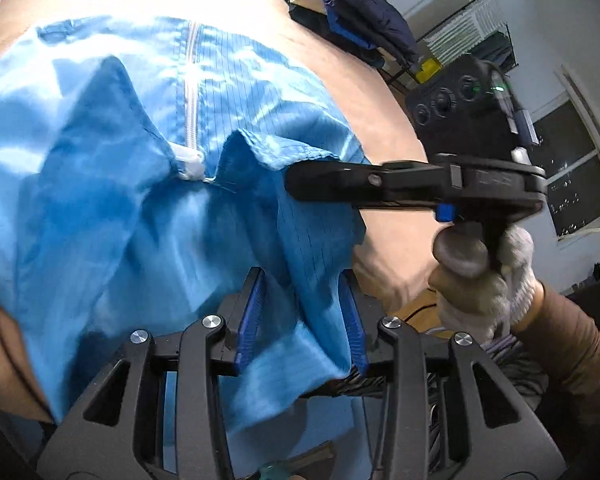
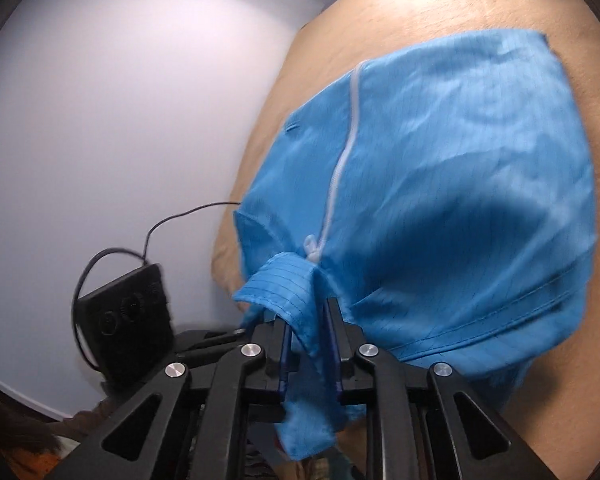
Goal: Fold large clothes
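A large light-blue zip-front garment (image 1: 112, 184) lies on a tan bed (image 1: 364, 92), its white zipper (image 1: 191, 92) running up the middle. My left gripper (image 1: 302, 280) has blue-padded fingers with a fold of the garment's near edge between them; the jaws stand apart with cloth bunched inside. My right gripper (image 1: 296, 182) reaches in from the right and pinches the cloth by the collar. In the right wrist view, my right gripper (image 2: 307, 308) is closed on the collar (image 2: 284, 280) of the garment (image 2: 440, 184), which is lifted and slightly blurred.
A dark blue jacket (image 1: 360, 4) is piled at the far end of the bed, with a rack and a window (image 1: 572, 168) beyond. The left gripper's black camera box (image 2: 128, 320) with a cable sits at left. The bed (image 2: 480, 0) meets a white wall (image 2: 120, 120).
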Available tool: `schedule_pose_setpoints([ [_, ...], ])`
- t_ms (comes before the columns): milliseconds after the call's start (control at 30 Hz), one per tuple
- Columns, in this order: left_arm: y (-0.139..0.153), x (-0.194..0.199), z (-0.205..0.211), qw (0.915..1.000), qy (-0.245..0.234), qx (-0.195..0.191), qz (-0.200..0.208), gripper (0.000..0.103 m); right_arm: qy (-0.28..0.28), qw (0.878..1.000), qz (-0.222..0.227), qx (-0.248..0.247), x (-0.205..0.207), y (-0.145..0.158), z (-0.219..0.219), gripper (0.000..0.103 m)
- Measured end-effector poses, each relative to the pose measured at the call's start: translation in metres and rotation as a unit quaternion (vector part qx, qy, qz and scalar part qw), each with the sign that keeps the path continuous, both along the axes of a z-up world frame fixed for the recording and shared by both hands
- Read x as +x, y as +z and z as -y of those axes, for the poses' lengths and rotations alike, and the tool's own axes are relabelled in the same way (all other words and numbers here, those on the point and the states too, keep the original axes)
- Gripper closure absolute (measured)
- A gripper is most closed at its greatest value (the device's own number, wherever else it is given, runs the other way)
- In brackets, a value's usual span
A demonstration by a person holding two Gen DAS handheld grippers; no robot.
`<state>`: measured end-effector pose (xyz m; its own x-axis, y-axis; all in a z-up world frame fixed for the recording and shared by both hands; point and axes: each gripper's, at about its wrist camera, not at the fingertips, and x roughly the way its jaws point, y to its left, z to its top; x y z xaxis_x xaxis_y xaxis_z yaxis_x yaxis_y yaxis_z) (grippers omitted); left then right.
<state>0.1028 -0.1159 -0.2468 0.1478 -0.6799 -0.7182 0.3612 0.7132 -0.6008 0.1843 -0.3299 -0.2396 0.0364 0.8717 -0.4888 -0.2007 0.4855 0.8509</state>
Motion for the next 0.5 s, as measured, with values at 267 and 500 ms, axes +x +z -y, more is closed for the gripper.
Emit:
schedule_pose_setpoints([
  [267,0.000,-0.010,0.009,0.9997,-0.009,0.001,0.022,0.103,0.030,0.985,0.092,-0.142,-0.007,0.029,-0.026,0.066],
  [500,0.007,-0.021,0.009,0.9986,-0.019,0.007,0.048,0.103,0.007,0.972,0.123,-0.201,0.005,0.033,-0.036,0.075],
])
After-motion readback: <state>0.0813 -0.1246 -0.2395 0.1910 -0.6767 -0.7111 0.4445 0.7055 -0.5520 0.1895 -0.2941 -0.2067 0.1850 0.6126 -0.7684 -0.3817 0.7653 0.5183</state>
